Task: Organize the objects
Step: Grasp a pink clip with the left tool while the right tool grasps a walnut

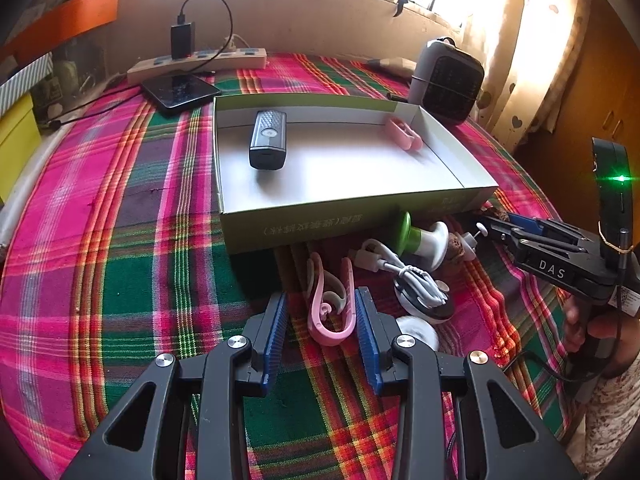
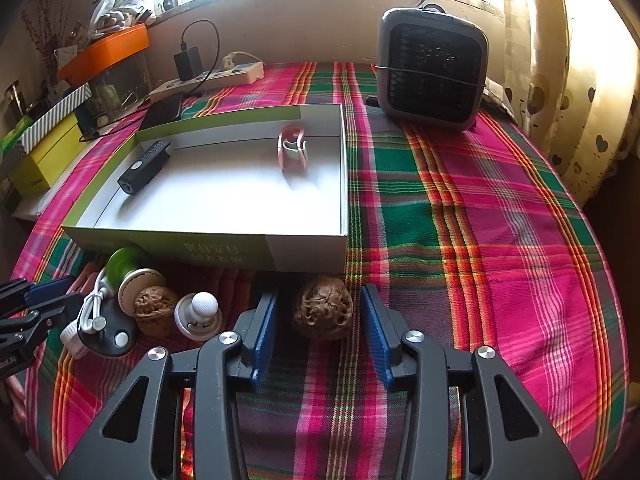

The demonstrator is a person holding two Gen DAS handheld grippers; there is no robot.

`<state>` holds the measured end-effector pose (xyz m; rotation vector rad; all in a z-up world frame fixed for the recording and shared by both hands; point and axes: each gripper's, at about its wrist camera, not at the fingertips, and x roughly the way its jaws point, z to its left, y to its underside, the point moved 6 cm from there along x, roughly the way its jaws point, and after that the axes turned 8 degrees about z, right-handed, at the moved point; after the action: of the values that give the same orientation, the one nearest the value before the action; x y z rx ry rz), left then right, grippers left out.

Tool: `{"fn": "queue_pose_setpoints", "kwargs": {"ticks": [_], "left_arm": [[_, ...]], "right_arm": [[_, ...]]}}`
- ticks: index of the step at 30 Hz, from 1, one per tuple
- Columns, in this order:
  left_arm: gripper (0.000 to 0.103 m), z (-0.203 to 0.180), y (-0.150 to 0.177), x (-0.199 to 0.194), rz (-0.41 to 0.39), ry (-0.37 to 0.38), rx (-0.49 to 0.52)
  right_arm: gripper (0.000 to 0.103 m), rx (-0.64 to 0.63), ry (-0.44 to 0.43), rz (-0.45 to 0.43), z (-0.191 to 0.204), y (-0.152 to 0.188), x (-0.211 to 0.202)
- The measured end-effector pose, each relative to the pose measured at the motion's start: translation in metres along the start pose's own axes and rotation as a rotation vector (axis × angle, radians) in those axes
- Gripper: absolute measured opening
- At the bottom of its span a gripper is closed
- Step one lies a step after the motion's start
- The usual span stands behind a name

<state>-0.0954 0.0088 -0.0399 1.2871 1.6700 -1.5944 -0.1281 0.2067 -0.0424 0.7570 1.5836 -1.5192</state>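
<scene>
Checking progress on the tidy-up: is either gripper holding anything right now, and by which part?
Nothing is held. The left gripper stands open around the pink clip, and the right gripper brackets the walnut with gaps on both sides.

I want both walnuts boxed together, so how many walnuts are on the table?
2. One walnut sits between the right gripper's open fingers; the other walnut is in the clutter left of it. More could be hidden.

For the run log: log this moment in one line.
left gripper: open around pink clip | right gripper: open around walnut
</scene>
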Motion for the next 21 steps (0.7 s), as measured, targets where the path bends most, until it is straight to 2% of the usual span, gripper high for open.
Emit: {"fn": "queue_pose_setpoints", "kwargs": {"ticks": [4,7,10,14,21], "left_arm": [[0.032,-0.0001,-0.0017,0.0011,0.001,-0.028,0.006],[0.032,-0.0004,-0.002,0.0015,-0.001,-0.038,0.011],[0.03,-0.0004,-0.0021,0.0014,-0.001,-0.04,0.011],[0.022,0.0013,-0.0017,0.001,-0.004,-0.059,0.009],[0.022,0.0038,-0.0021,0.0002,-0.006,-0.064,0.01]], "right_arm": [[0.038,0.0,0.001,-0.001,-0.0002,0.0005,-0.0001],[0.033,-0.001,0.002,-0.002,0.0001,0.0006,-0.0002],[0.032,0.002,0.002,-0.003,0.0006,0.001,-0.0002],[0.031,0.004,0.0,-0.004,-0.0004,0.0012,-0.0001],[0.031,0.004,-0.004,-0.004,-0.0001,0.0017,-0.0005]]}}
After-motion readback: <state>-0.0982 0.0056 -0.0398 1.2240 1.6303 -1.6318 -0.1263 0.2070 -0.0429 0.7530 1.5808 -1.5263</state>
